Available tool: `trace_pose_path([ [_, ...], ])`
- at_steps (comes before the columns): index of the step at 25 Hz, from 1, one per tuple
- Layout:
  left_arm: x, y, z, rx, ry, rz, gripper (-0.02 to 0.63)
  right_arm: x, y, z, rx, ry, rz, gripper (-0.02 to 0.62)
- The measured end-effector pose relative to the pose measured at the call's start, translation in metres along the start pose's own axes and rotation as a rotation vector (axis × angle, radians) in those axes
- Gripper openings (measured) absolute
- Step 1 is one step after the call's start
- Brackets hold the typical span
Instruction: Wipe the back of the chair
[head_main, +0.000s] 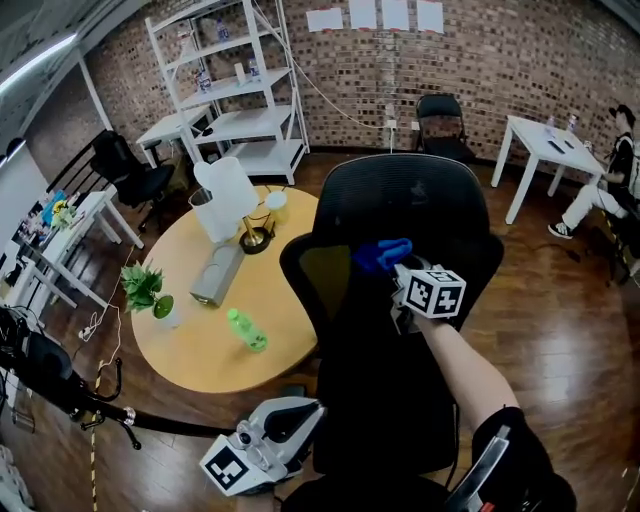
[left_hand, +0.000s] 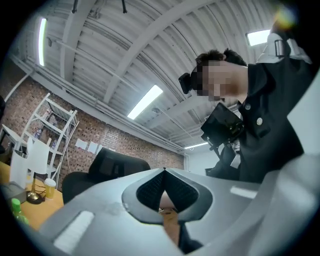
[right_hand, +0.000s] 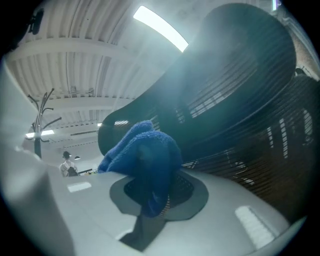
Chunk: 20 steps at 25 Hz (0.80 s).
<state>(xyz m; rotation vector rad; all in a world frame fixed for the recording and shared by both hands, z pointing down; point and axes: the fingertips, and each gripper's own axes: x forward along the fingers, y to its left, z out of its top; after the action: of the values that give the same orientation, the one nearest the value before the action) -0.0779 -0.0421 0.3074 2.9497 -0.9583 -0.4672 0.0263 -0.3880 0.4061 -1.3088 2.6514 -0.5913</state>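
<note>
Left hand-held gripper (left_hand: 164, 175) is held low, jaws pressed together with nothing between them. Right hand-held gripper (right_hand: 159, 195) is seen pinching a blue cloth (right_hand: 142, 155), which is presented to the black mesh chair back (head_main: 410, 205) just ahead of its jaws. A round bench (head_main: 200, 350) is noted ahead-left of the left hand-held gripper.

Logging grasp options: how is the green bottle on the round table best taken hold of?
Probably across the middle of the green bottle, from above: it lies on its side on the round table, so jaws set crosswise to its length span its width.
</note>
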Motion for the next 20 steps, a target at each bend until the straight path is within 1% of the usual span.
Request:
trace_pose_path([
  [5, 0.021, -0.006, -0.01, -0.024, 0.003, -0.07, 0.003, -0.042, -0.058, 0.021, 0.029, -0.068, -0.117, 0.054],
  [10, 0.038, -0.013, -0.023, -0.053, 0.01, -0.136, 0.003, -0.095, -0.118, 0.04, 0.031, -0.115, -0.241, 0.054],
  [15, 0.053, -0.017, -0.031, -0.089, 0.021, -0.188, 0.003, -0.146, -0.169, 0.062, -0.001, -0.146, -0.346, 0.054],
  [17, 0.056, -0.015, -0.034, -0.097, 0.027, -0.203, 0.003, -0.164, -0.185, 0.069, -0.03, -0.156, -0.391, 0.054],
  [19, 0.059, -0.013, -0.035, -0.102, 0.028, -0.218, 0.003, -0.185, -0.202, 0.074, -0.047, -0.164, -0.459, 0.054],
  [20, 0.06, -0.013, -0.035, -0.104, 0.027, -0.226, 0.003, -0.198, -0.213, 0.075, -0.037, -0.172, -0.508, 0.054],
])
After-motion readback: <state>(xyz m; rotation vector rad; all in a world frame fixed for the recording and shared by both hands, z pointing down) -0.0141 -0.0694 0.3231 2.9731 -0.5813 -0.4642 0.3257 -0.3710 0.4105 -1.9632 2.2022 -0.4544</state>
